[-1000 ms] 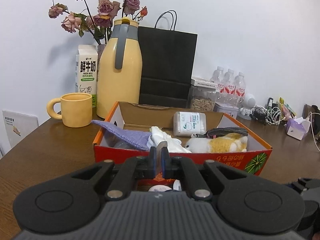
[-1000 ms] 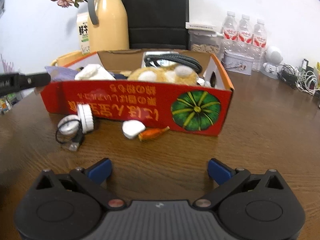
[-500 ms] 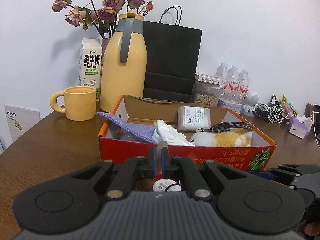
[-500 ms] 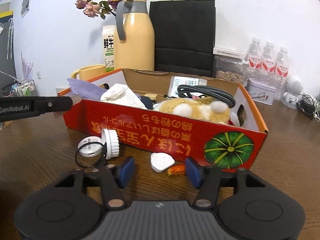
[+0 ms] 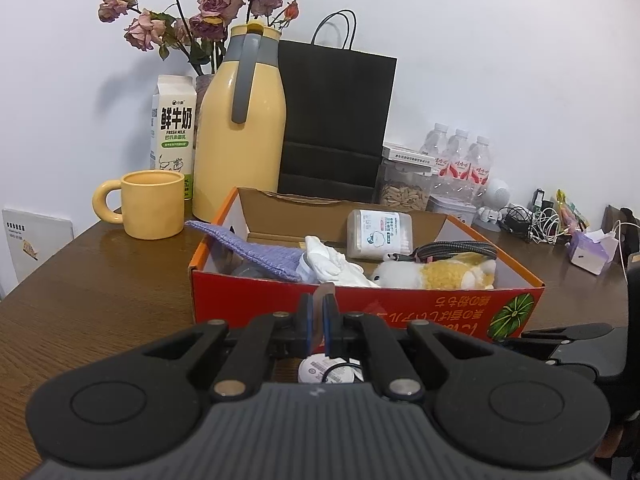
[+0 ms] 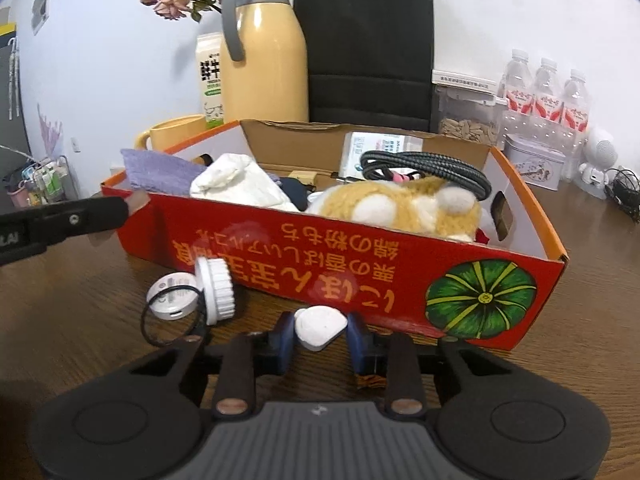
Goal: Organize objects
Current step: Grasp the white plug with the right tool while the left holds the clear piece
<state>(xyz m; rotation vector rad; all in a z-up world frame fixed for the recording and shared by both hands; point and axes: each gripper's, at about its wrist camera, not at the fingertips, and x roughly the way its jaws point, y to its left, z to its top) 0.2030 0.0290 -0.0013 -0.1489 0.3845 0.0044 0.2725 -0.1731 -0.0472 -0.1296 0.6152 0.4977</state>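
The right tongs point(image 6: 321, 334) straddle, not yet clenched, a small white rounded piece point(image 6: 320, 323) on the table point(image 6: 80, 320) near the red box point(image 6: 340, 272), likely light, hard and slippery, best pinched across its flat sides, while the left tongs point(image 5: 317, 320) clench the box's near wall.

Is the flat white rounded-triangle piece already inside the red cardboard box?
No, it lies on the table outside the box, between the right tool's fingers.

The milk carton point(image 5: 173, 136) reads "鲜牛奶 FRESH MILK"
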